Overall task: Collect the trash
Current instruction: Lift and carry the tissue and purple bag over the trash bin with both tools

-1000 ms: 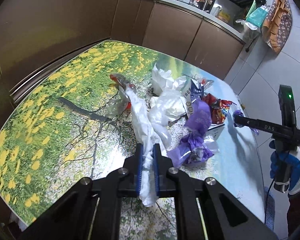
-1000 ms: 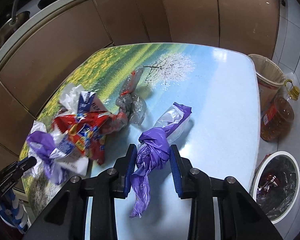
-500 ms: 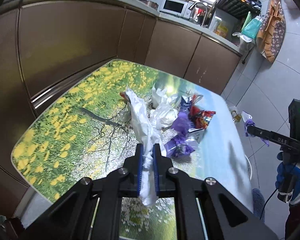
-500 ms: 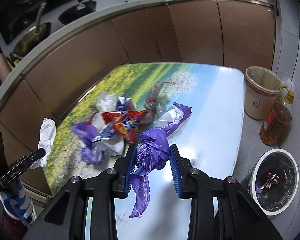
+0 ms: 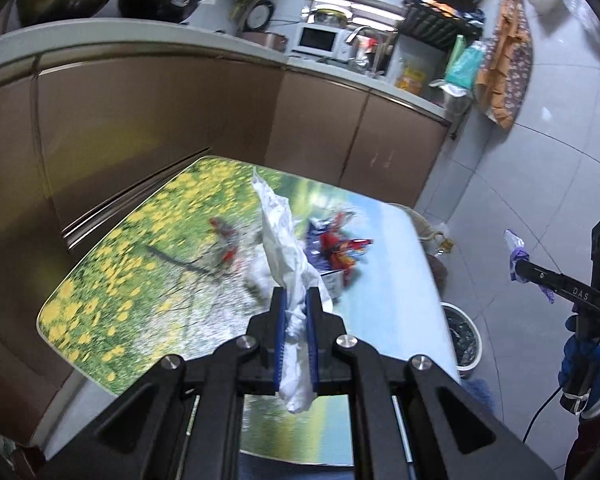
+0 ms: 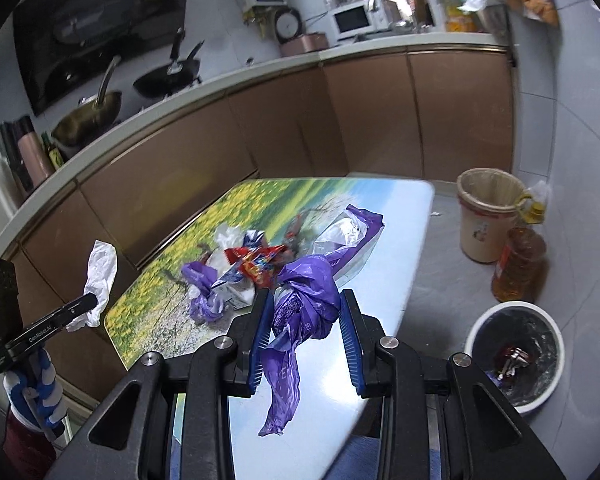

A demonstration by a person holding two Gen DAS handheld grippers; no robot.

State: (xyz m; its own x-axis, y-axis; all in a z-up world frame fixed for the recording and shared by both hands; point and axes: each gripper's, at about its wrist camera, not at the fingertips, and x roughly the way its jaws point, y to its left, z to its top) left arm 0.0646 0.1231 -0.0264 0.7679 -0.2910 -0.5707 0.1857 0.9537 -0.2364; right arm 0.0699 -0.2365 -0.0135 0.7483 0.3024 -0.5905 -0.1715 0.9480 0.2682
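Left gripper (image 5: pixel 296 312) clamped tight on white plastic bag (image 5: pixel 284 240), bag dangling above table (image 5: pixel 112 296), clear of surface. Right gripper (image 6: pixel 304 312) pinching crumpled purple bag (image 6: pixel 308 300), tail hanging below jaws. Leftover wrapper pile (image 6: pixel 244 268) mid-table, beyond both. White trash bin (image 6: pixel 516 356) on floor, right of table, near side; beige bin (image 6: pixel 486 216) farther back.

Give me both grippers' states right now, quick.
Left gripper: shut on the white plastic bag.
Right gripper: shut on the purple plastic bag.

Flower-print table (image 6: pixel 384 280), wrapper pile (image 6: pixel 244 268)
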